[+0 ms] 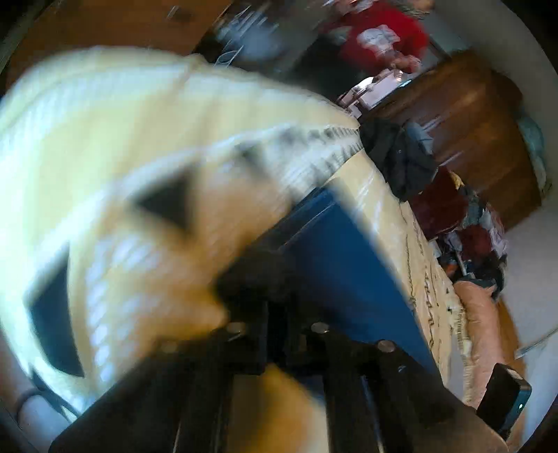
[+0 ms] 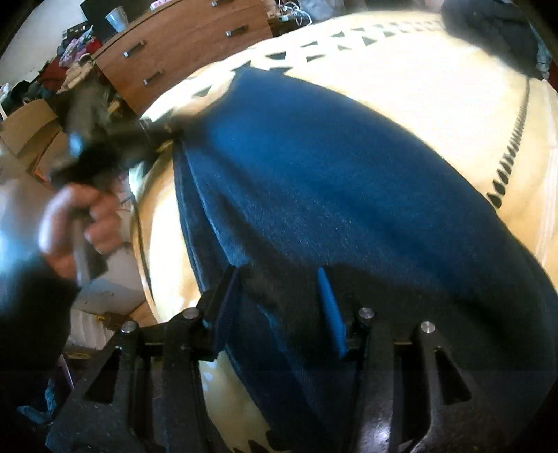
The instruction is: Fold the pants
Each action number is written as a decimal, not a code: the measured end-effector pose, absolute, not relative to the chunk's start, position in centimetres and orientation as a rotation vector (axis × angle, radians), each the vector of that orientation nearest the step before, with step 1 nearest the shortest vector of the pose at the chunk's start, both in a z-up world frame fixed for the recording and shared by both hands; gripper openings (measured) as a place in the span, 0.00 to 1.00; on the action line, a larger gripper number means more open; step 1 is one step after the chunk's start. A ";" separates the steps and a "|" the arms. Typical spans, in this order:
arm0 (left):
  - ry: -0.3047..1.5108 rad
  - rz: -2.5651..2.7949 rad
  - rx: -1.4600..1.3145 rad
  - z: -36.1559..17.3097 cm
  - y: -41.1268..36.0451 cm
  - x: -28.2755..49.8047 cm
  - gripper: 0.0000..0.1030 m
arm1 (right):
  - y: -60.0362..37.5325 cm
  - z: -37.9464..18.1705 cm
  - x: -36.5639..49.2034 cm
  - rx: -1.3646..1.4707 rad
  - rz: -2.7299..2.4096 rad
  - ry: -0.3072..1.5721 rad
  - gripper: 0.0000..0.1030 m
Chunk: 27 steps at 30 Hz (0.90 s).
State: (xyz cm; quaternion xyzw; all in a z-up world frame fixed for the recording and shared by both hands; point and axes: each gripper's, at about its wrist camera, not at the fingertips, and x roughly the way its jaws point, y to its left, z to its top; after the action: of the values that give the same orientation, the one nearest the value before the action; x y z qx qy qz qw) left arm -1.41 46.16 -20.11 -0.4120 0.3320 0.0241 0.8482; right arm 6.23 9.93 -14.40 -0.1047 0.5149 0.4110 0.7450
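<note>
The blue pants [image 2: 331,195] lie spread on a cream bedspread [image 2: 436,115] with black triangle marks. My right gripper [image 2: 279,289] is open, its two blue-padded fingers [image 2: 331,313] standing wide apart over the near edge of the pants. My left gripper [image 2: 164,139] shows at the pants' far left edge, held by a hand, and looks closed on the blue cloth there. In the blurred left wrist view the pants [image 1: 341,265] run away from the left gripper [image 1: 268,278], whose fingers are close together on the cloth.
A wooden dresser [image 2: 181,45] stands beyond the bed. A dark garment [image 2: 498,31] lies at the bed's far corner. Piles of clothes [image 1: 464,237] and a person in red [image 1: 380,35] are beside the bed. Cardboard boxes [image 2: 28,129] stand at the left.
</note>
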 end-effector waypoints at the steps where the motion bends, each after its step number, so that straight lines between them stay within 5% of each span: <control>1: 0.670 0.037 -0.858 -20.0 46.1 -1.8 0.13 | 10.0 -14.4 6.2 -0.233 0.902 1.128 0.46; 7: 0.667 0.026 -0.825 -19.1 46.3 -0.9 0.14 | 8.6 -12.9 6.5 -0.242 0.868 1.079 0.62; 17: 0.682 -0.008 -0.837 -19.2 47.4 -1.6 0.17 | -11.1 -13.8 7.3 -0.018 0.387 1.030 0.56; 27: 0.659 -0.012 -0.630 -12.8 43.5 -4.4 0.25 | -29.0 -13.1 12.8 0.179 0.227 1.059 0.55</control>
State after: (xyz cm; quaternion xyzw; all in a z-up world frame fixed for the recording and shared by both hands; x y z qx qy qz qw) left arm -4.38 43.52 -12.79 -0.3041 0.3184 -0.0060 0.8978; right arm 12.76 -28.96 -13.11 0.0852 0.5033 0.1080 0.8531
